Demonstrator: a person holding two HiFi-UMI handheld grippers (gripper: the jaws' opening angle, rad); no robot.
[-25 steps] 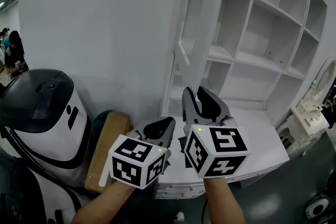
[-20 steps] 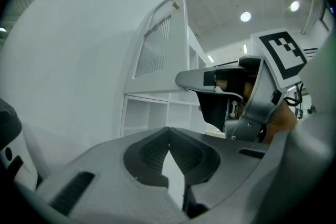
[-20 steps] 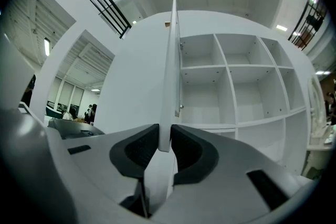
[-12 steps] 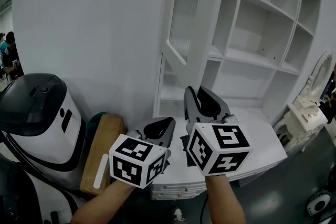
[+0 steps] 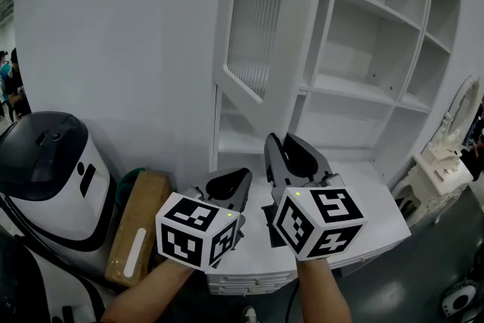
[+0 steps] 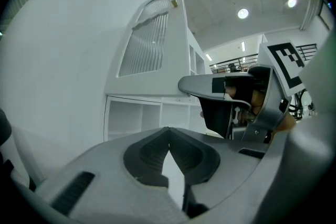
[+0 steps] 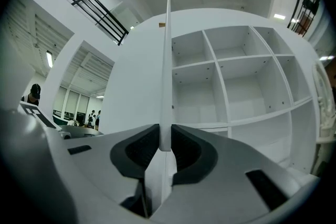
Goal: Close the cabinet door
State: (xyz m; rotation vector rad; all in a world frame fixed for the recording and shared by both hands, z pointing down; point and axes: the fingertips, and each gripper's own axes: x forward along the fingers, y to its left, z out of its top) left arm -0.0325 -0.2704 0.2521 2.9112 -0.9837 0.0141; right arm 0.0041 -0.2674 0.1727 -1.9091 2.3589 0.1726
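Two grippers sit at 6 o'clock in the head view. The right gripper (image 5: pixel 287 144) has just been closing its jaws, and they pinch the edge of the cabinet door (image 5: pixel 261 34), which stands half swung out at 12 o'clock. The left gripper (image 5: pixel 234 181) has its jaws together on nothing. The cabinet (image 5: pixel 378 49) cubbies at 2 o'clock show plain white shelves.

We see the tall white cabinet door (image 5: pixel 257 34) with its ribbed glass pane, upright and partly open. It angles out from the left part of the white open-shelved cabinet (image 5: pixel 378 64), and its thin edge faces us.
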